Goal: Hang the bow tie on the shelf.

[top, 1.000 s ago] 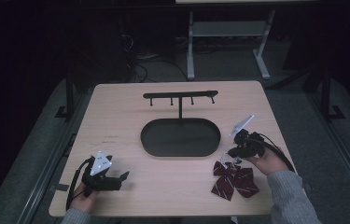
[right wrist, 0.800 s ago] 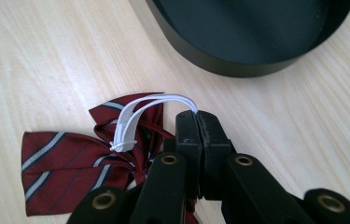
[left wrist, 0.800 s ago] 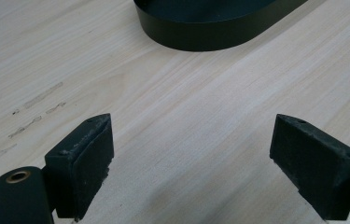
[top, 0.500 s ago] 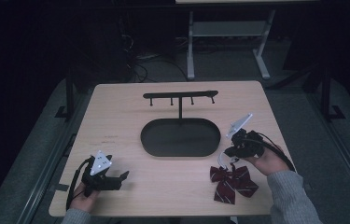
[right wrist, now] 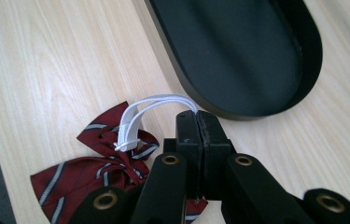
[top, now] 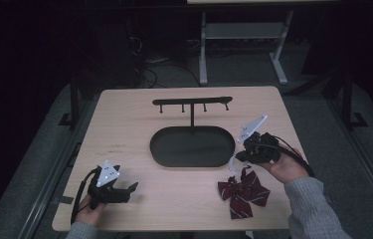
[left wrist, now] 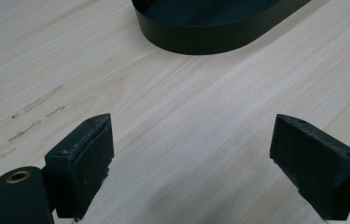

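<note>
Right gripper (right wrist: 197, 116) clamps the white elastic loop (right wrist: 156, 105) of the striped bow tie (top: 242, 191). Bow lies near the tabletop's (top: 124, 124) right front. Left gripper (left wrist: 191, 158) rests agape, empty. Hanging on the hook stand (top: 192, 102) likely remains.

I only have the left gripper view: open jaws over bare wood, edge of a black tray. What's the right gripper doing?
Observer: The right gripper is shut on the white elastic loop of a dark red striped bow tie.
Operator: Is the bow off the table?
Observer: Cannot tell; in the high view it sits at the table's near right, loop pulled up toward the jaws.
Operator: Anything beyond the tray?
Observer: A post rises from the oval tray to a black hook bar, hooks bare.
</note>
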Motion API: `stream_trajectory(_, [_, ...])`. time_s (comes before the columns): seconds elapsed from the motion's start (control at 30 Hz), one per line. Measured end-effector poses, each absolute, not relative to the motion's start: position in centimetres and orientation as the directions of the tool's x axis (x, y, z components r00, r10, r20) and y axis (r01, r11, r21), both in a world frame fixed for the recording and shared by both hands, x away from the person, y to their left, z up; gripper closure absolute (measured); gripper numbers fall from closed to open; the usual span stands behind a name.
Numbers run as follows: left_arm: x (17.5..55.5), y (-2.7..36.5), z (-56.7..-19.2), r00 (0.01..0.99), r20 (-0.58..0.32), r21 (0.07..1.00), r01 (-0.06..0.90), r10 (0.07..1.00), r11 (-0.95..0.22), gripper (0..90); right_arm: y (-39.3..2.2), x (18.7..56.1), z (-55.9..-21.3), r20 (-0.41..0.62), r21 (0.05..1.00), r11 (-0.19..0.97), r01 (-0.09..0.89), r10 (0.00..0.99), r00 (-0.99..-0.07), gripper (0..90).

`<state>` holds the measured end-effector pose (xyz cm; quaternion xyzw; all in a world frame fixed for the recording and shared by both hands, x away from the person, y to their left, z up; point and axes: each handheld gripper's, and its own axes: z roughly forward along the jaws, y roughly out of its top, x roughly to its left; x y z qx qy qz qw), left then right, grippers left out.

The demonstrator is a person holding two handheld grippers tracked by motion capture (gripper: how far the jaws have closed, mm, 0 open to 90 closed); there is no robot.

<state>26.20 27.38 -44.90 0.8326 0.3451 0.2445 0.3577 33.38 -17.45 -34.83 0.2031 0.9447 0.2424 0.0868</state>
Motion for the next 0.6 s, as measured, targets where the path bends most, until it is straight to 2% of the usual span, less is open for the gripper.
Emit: stream_trajectory(0.6, [26.3,27.3,-44.9,0.642,0.155,0.770,0.398,0.751,-0.498,13.3,-14.9,34.2,-31.6,-0.104,0.510,0.817,0.271,0.371,-0.923,88.5])
